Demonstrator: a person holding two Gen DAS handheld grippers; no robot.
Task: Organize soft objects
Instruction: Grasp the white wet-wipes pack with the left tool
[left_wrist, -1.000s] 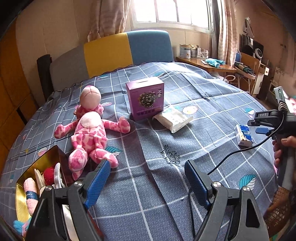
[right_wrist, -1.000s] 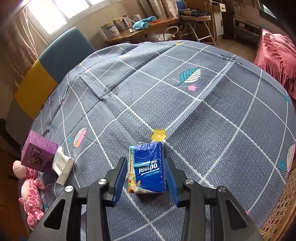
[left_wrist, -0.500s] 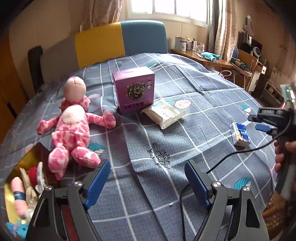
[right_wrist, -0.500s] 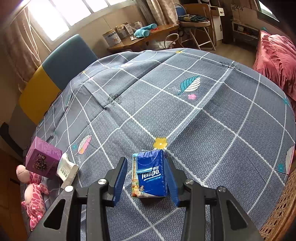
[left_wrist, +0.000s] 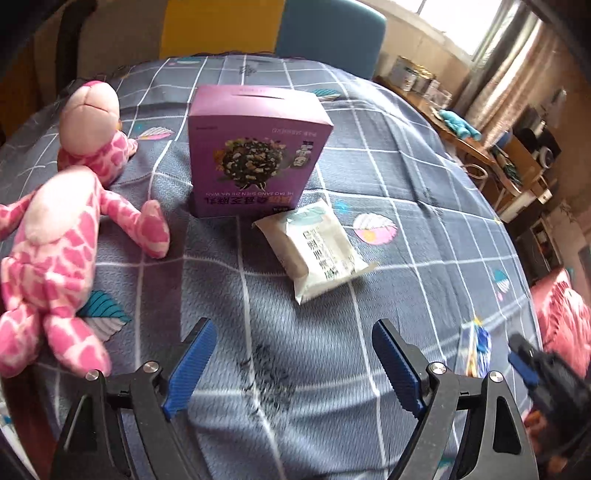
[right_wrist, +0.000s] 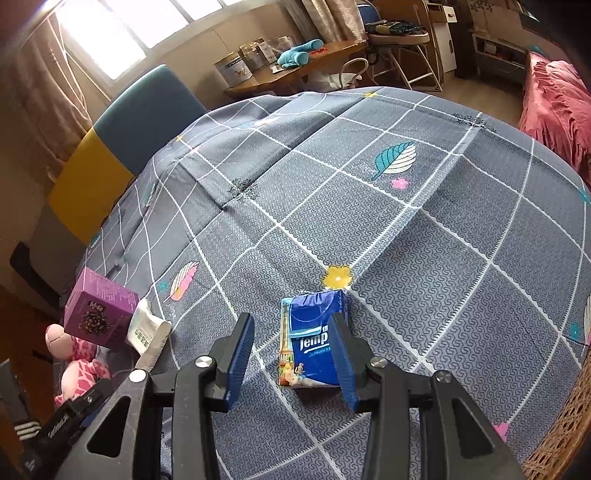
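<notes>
My left gripper (left_wrist: 291, 363) has swung in closer over the grey checked bedspread (left_wrist: 388, 177), its jaws opening with nothing between them; the pink plush toy (left_wrist: 55, 240) now lies off its left finger, the purple box (left_wrist: 255, 147) and white wipes pack (left_wrist: 317, 251) straight ahead and far nearer than a second ago. My right gripper (right_wrist: 295, 354) hasn't budged. It sits part-open around the blue tissue pack (right_wrist: 312, 343), whose right edge is hidden behind the right finger, so I can't tell if it touches.

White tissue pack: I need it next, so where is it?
In the left wrist view the white tissue pack lies mid-frame on the bedspread, right of the purple box's front corner.
</notes>
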